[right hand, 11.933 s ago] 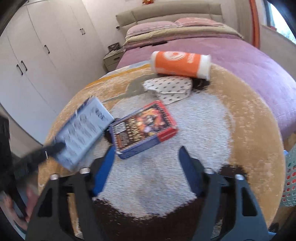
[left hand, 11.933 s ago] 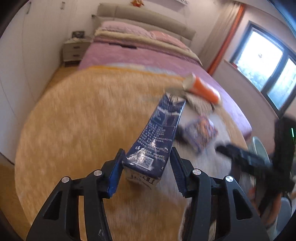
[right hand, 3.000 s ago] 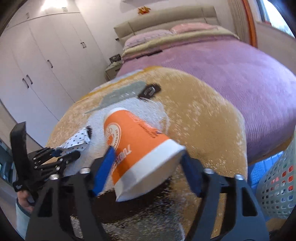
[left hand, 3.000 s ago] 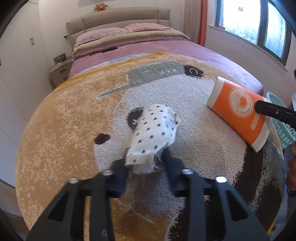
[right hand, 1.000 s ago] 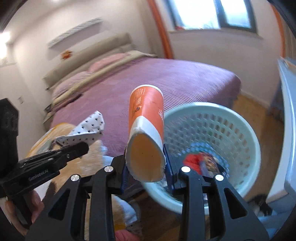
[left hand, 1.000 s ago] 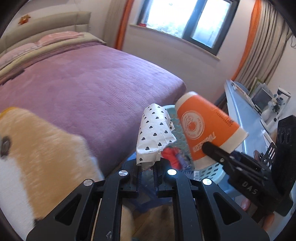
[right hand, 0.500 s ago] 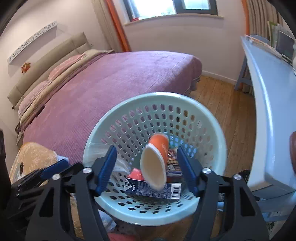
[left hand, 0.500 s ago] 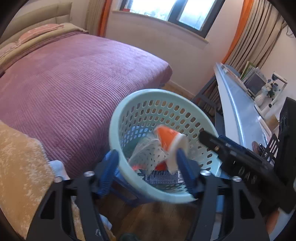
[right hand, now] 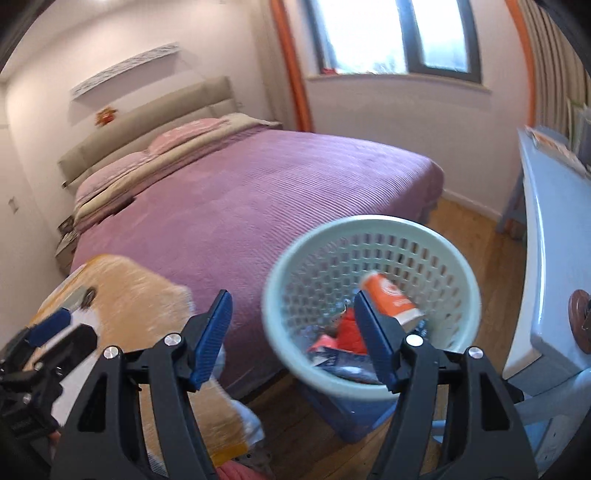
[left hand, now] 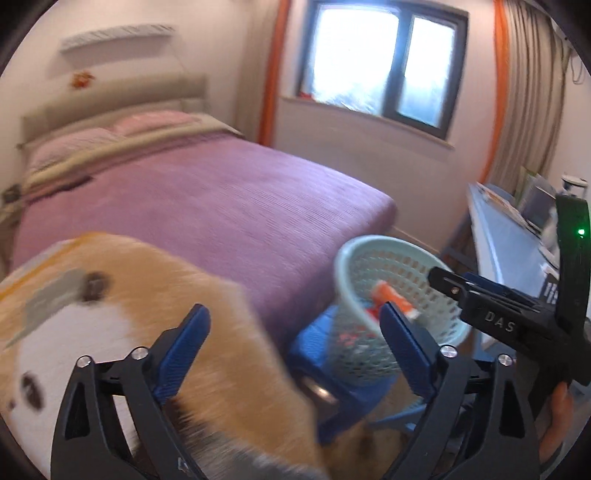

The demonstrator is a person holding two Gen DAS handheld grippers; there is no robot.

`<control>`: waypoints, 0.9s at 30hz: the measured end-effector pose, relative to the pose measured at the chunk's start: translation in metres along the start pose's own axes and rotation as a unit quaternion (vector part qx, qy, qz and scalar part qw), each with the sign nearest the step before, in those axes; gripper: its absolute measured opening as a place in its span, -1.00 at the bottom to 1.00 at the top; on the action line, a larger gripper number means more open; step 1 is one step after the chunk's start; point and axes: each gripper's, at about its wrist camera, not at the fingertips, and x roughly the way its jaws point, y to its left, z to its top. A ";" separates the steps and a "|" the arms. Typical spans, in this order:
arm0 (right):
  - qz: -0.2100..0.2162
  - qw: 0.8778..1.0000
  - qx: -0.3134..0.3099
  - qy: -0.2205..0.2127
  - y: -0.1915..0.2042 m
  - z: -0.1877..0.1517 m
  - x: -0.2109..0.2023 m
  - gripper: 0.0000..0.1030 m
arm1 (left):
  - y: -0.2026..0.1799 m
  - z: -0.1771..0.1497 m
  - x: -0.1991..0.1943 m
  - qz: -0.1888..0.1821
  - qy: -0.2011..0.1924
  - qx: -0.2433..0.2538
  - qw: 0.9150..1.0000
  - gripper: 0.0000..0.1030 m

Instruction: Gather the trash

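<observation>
orange cup (right hand: 391,301) | tilted | inside green basket (right hand: 280,273)

1. A home bedroom: a bed (right hand: 258,192) under a purple cover is filling the middle, pillows (right hand: 184,138) lying against a padded headboard (right hand: 147,118).
2. Orange curtains (right hand: 291,66) are hanging beside the window (right hand: 391,33).
3. A plush rug (left hand: 147,295) is covering the wooden floor (right hand: 472,229).

The brown wooden floor (right hand: 469,229) holds a blue plastic stool (right hand: 354,417) — the fluffy orange rug (right hand: 136,291) lies beside it.
</observation>
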 end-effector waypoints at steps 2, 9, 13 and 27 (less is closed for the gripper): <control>0.009 1.000 -0.019 -0.012 0.020 -0.008 -0.008 0.31 | 0.016 -0.013 -0.022 0.035 -0.017 -0.008 0.999 0.77; -0.019 0.991 -0.068 -0.110 0.078 -0.049 -0.040 0.31 | 0.072 -0.059 -0.064 0.179 -0.073 -0.064 0.979 0.80; -0.069 0.983 -0.071 -0.156 0.081 -0.070 -0.047 0.32 | 0.081 -0.078 -0.069 0.217 -0.103 -0.055 0.969 0.80; -0.097 0.982 -0.067 -0.144 0.076 -0.069 -0.035 0.32 | 0.080 -0.086 -0.064 0.203 -0.093 -0.037 0.974 0.85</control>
